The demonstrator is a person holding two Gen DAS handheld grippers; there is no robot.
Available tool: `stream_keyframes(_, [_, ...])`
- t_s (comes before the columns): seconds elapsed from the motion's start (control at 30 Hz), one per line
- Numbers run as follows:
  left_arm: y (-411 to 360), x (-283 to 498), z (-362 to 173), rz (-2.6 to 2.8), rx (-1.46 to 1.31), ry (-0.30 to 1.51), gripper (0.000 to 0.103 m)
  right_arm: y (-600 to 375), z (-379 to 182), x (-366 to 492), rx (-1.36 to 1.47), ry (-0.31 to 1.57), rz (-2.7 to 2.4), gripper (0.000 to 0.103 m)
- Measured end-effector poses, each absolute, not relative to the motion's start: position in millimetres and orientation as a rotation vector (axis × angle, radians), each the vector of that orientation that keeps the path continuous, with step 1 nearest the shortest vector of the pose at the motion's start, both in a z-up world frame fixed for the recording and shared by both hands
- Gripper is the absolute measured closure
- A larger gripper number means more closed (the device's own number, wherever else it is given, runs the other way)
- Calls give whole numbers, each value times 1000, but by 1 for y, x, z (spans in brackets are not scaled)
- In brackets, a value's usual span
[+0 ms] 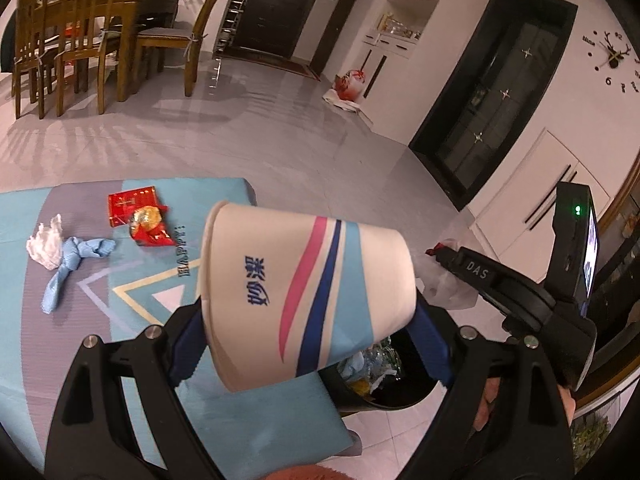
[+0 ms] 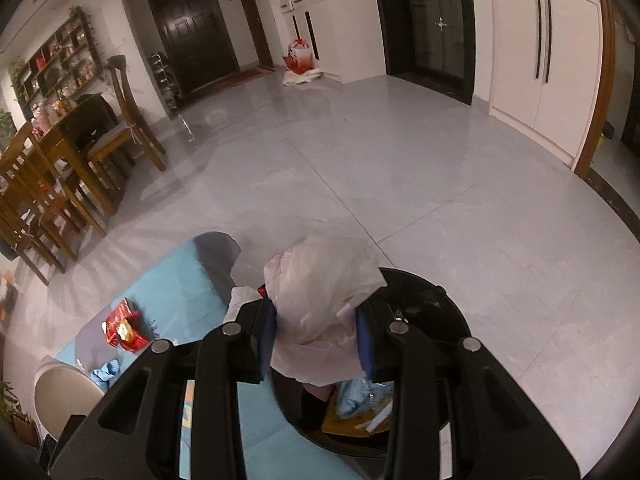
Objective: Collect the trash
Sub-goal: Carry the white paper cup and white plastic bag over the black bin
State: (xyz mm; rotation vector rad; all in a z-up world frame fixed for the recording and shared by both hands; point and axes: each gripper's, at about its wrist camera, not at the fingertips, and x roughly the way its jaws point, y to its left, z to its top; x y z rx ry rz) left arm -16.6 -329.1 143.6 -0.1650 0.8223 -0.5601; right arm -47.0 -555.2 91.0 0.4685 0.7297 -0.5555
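Left on the tabletop [image 1: 24, 320] there's still a white tissue [image 1: 44, 246], a knotted blue cloth [image 1: 74, 258] and red wrappers [image 1: 138, 216] waiting, so I'd say the job is partway done. The left claw [image 1: 308, 332] is closed around a paper cup [image 1: 304, 288], tipped on its side, just short of the black bin [image 2: 420, 292]. The bin already holds scraps. Over it, the right claw [image 2: 316, 338] pinches a crumpled plastic bag [image 2: 320, 292].
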Motion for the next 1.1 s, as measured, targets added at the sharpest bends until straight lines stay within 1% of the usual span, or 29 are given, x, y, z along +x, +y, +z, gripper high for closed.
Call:
stream_keyframes(0.67, [-390, -12, 112, -624, -98, 901, 16, -587, 70, -56, 564, 788, -597, 69])
stream_keyframes(1.1, [-431, 3, 69, -675, -68, 1015, 16, -612, 48, -65, 650, 837, -634, 68])
